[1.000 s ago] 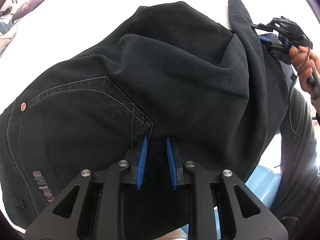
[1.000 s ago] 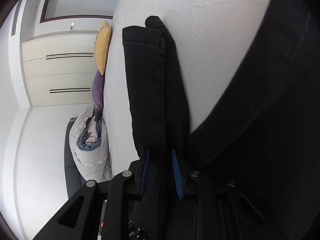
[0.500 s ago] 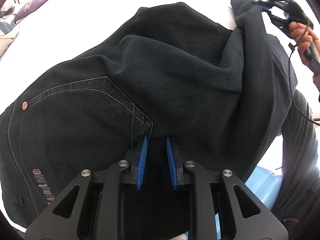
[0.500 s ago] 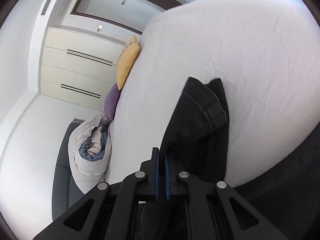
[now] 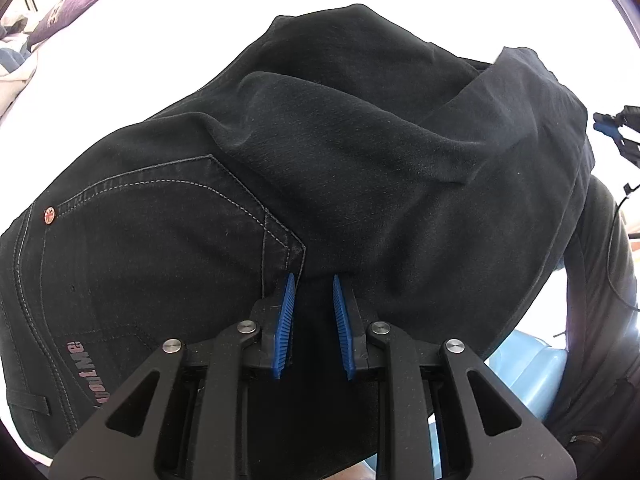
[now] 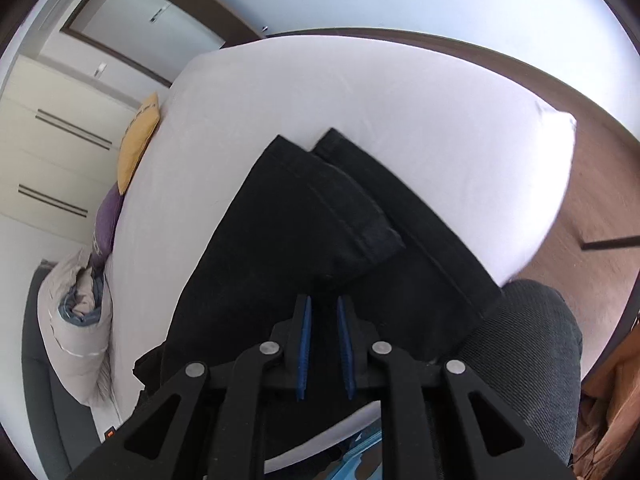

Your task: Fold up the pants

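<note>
Black jeans [image 5: 320,184] lie on a white bed [image 6: 380,112], the legs folded back over the seat with its stitched back pocket [image 5: 160,224]. My left gripper [image 5: 313,280] is slightly open, its blue pads astride a fold of fabric at the near edge, not pinching it. My right gripper [image 6: 322,304] is open and empty, just above the folded legs [image 6: 312,216]; the hems lie on the sheet ahead of it. It also shows at the right edge of the left wrist view [image 5: 612,128].
A yellow cushion [image 6: 138,140] and a purple cushion [image 6: 105,220] lie at the bed's head, with a bundled duvet [image 6: 76,328] beside them. The person's dark-clad knee [image 6: 532,340] stands by the bed edge. A blue tub [image 5: 528,372] sits below.
My right gripper carried the leg ends over the pants, let them go and opened, then drew back. The legs now lie folded on the pants. My left gripper has not moved.
</note>
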Available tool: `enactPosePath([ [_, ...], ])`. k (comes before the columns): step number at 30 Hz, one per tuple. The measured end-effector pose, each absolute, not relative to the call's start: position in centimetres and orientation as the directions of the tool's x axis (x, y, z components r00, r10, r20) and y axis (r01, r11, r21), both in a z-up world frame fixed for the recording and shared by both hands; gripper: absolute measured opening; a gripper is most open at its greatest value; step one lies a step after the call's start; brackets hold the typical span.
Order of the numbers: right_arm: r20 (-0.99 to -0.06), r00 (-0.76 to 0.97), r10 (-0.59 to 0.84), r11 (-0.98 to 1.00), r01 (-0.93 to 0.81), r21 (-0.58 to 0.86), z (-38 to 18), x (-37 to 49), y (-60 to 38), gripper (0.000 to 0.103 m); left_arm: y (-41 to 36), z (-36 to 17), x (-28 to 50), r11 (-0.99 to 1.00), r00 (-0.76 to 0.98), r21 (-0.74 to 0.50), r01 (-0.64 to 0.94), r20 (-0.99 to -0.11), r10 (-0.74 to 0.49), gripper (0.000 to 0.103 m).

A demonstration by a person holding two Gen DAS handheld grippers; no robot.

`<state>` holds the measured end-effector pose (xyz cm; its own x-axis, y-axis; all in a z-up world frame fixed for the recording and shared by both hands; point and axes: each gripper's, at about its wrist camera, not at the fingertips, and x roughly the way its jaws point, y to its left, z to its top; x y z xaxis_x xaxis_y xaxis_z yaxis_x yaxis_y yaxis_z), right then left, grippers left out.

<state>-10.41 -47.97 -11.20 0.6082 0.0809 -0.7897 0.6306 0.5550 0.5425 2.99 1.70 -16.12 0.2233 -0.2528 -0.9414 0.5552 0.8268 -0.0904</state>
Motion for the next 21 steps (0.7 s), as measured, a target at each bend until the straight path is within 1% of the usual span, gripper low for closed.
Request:
enactPosePath([
  [5, -0.643, 0.748, 0.164, 0.349, 0.566, 0.747, -11.9, -13.6, -50.2, 0.017, 1.1, -15.9, 2.9, 0.827, 0.225, -0.077, 0.557, -0.944, -0.24, 0.019],
  [9, -0.54, 0.809, 0.23, 0.148, 0.52, 0.841, -15.8, -13.3, -51.5, 0.017, 0.7, -15.7, 2.7, 0.83, 0.233, -0.066, 0.554, -0.945, -0.231, 0.019],
  [11, -0.531, 0.819, 0.217, 0.073, 0.529, 0.845, -17.3, -12.9, -52.1, 0.017, 0.7, -15.6, 2.6, 0.83, 0.236, -0.062, 0.554, -0.945, -0.228, 0.019],
  [13, -0.474, 0.858, 0.198, -0.01, 0.485, 0.875, -18.3, -12.8, -52.4, 0.018, 0.6, -15.7, 2.6, 0.83, 0.237, -0.058, 0.554, -0.945, -0.225, 0.019],
  [17, -0.406, 0.897, 0.177, -0.108, 0.428, 0.897, -19.4, -12.1, -52.9, 0.018, 0.4, -15.7, 2.5, 0.828, 0.237, -0.055, 0.557, -0.946, -0.223, 0.019],
  [18, -0.382, 0.908, 0.174, -0.137, 0.407, 0.903, -19.6, -12.1, -53.0, 0.021, 0.4, -15.7, 2.5, 0.828, 0.236, -0.056, 0.558, -0.946, -0.223, 0.019],
  [20, -0.307, 0.939, 0.157, -0.206, 0.335, 0.919, -20.0, -12.2, -53.1, 0.035, 0.4, -15.7, 2.5, 0.829, 0.238, -0.054, 0.557, -0.946, -0.222, 0.019],
  [21, -0.285, 0.947, 0.147, -0.211, 0.312, 0.926, -19.9, -12.3, -53.1, 0.044, 0.4, -15.8, 2.5, 0.829, 0.24, -0.053, 0.557, -0.945, -0.221, 0.019],
])
